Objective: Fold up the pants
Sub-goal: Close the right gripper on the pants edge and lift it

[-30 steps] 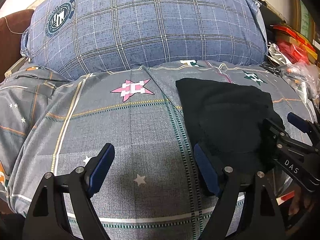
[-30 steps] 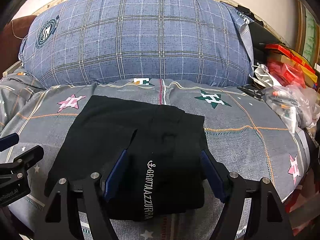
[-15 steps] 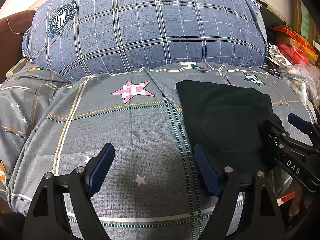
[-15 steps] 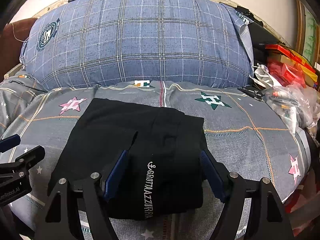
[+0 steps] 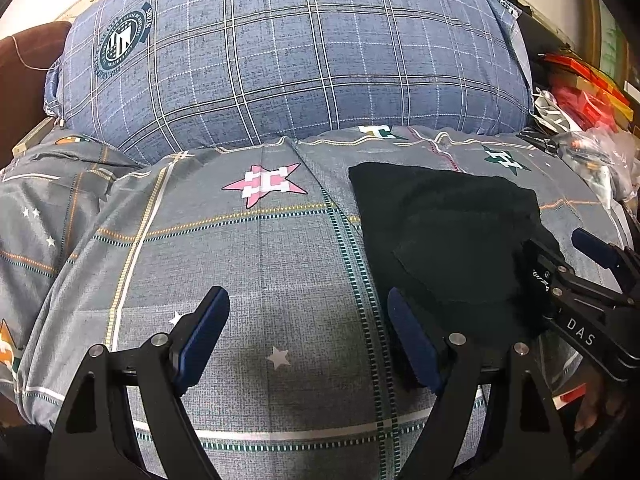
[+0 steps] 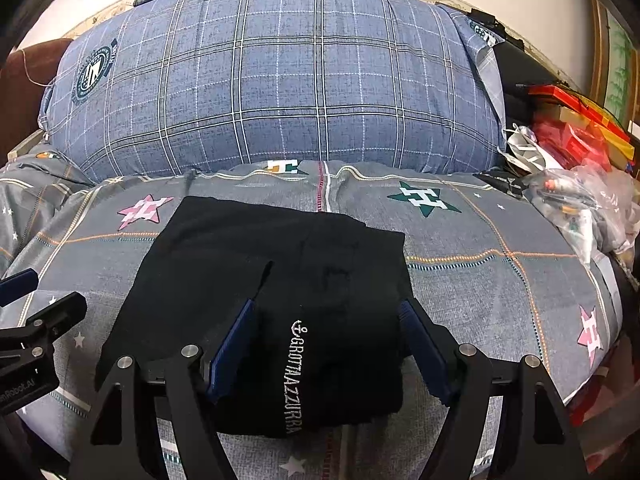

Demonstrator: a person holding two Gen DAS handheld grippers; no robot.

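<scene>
The black pants lie folded into a compact block on the grey patterned bed cover, with white lettering on the near fold. They also show in the left wrist view, right of centre. My right gripper is open, its blue-padded jaws standing either side of the near fold, above it, holding nothing. My left gripper is open and empty over bare bed cover, just left of the pants. The right gripper shows from the side in the left wrist view.
A big blue plaid pillow fills the back of the bed. Clutter of plastic bags and red packets is piled at the right edge. A brown headboard or cushion is at far left. The grey bed cover spreads left of the pants.
Both grippers have drawn back and lifted slightly from the pants. The pants lie still and both grippers stay open.
</scene>
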